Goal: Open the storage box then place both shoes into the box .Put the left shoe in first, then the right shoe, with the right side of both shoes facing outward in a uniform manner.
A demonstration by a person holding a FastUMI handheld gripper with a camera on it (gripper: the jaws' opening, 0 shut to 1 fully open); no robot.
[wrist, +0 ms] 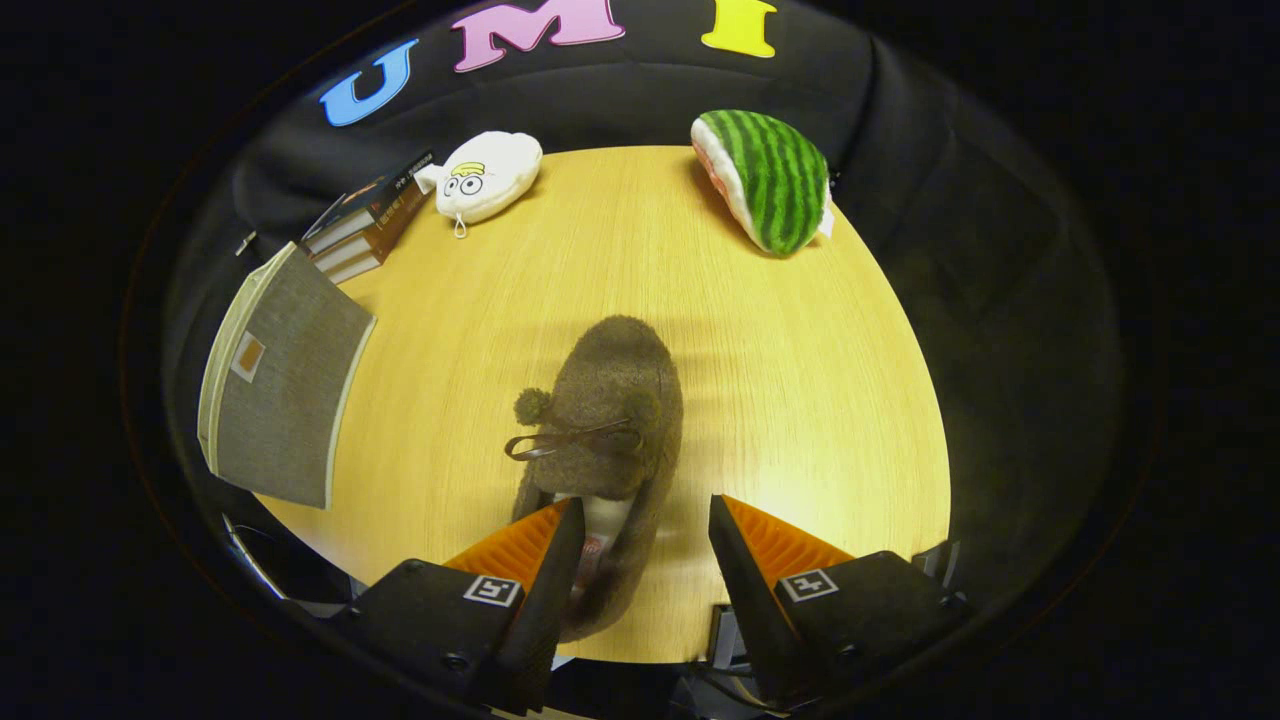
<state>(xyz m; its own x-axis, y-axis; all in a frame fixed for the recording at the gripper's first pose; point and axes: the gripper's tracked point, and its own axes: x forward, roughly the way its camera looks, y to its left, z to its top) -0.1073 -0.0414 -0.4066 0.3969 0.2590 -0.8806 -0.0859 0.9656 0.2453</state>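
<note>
Brown and fuzzy, the slipper (605, 420) lies on the pale wooden table (800, 400) with its toe pointing away from the gripper (640, 515) and its heel end reaching in between the two fingers. A pompom and a thin ribbon bow sit across its top. The gripper looks steeply down at the table; its jaws are spread wide, and the slipper's heel lies close to the left finger (555, 560), which covers part of its edge, so whether that finger touches it cannot be told. The right finger (735, 560) stands clear of the shoe with bare table between them. Nothing is gripped.

Each finger mount carries a small square black-and-white marker. Inside the slipper's opening a small label shows, too small and partly hidden to read.

Beyond the slipper, at the far edge of the table, a white plush toy (488, 176) with cartoon eyes lies to the left and a watermelon-striped plush (770, 180) to the right, well apart from each other. Beside the white toy is a short stack of books (365, 225); writing on the spines is too small to make out. Nearer, at the table's left edge, stands a grey fabric storage box (285, 385) with a small orange tag, its lid closed; its lower part is cut off from sight
</note>
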